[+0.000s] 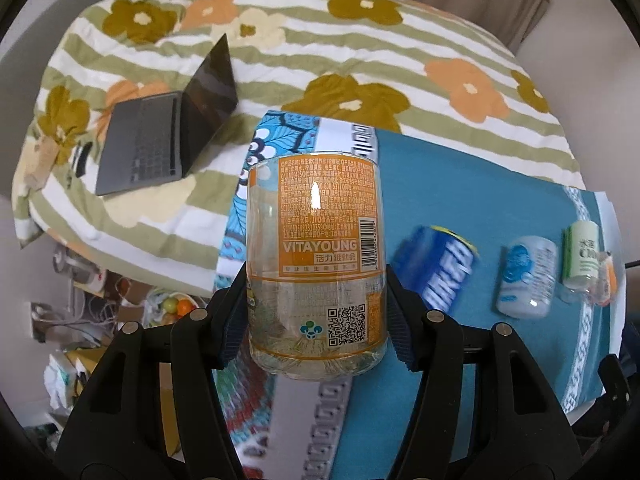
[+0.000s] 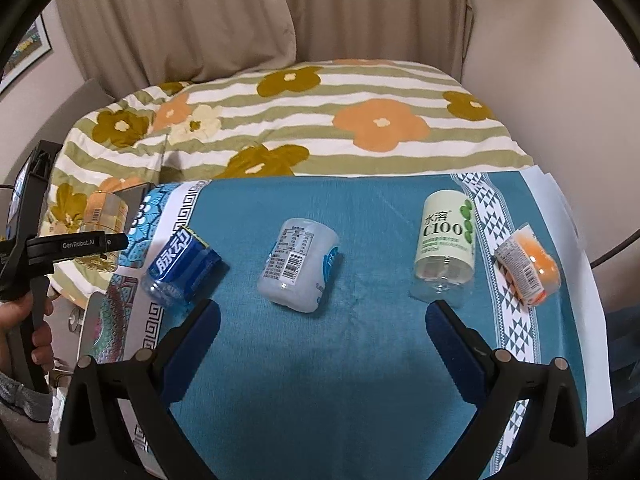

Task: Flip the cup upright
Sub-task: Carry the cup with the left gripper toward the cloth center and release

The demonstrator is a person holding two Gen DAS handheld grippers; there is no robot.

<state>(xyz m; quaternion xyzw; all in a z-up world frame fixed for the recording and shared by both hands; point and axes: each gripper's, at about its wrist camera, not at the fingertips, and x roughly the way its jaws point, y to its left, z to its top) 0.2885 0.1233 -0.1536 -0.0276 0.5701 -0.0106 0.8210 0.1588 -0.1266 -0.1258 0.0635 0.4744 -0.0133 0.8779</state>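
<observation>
My left gripper point(image 1: 316, 312) is shut on a clear cup with an orange VITAYOUNG label point(image 1: 316, 256) and holds it in the air above the left edge of the blue cloth point(image 1: 460, 184). The same cup point(image 2: 105, 216) shows at the far left of the right wrist view, held by the left gripper point(image 2: 100, 242). My right gripper point(image 2: 322, 316) is open and empty above the cloth point(image 2: 320, 360). On the cloth lie a blue cup point(image 2: 182, 266), a white cup point(image 2: 300, 264), a pale green C100 cup point(image 2: 446, 240) and a small orange cup point(image 2: 528, 266), all on their sides.
The cloth lies on a bed with a floral striped quilt point(image 2: 320, 120). An open laptop point(image 1: 168, 128) sits on the quilt at the left. Curtains point(image 2: 240, 20) hang behind. Floor clutter point(image 1: 100, 320) lies left of the bed.
</observation>
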